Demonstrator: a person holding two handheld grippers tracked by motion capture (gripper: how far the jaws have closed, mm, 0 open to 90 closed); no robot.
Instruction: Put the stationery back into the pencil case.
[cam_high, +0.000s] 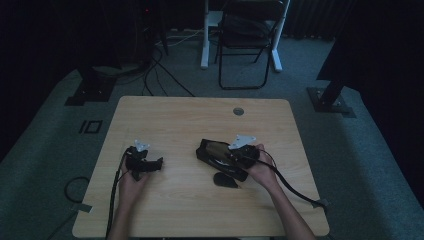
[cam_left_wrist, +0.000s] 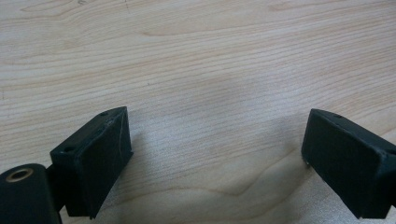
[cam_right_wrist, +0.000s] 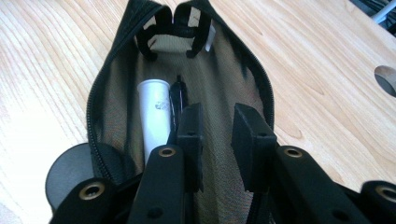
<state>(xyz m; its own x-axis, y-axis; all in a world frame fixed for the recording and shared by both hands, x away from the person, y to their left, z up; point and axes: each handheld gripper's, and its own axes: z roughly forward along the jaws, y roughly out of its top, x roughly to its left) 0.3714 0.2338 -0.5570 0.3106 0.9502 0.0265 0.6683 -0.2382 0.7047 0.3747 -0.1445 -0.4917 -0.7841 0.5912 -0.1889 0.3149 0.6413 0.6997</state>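
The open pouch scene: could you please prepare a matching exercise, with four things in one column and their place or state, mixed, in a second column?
Things:
1. white tube
2. black pouch
3. left gripper
4. black round object

Place or state:
A. unzipped, lying on the table
B. on the table beside the pouch
C. inside the pouch, next to a black pen
D. jaws wide apart over bare wood

Pairs: 1-C, 2-A, 3-D, 4-B
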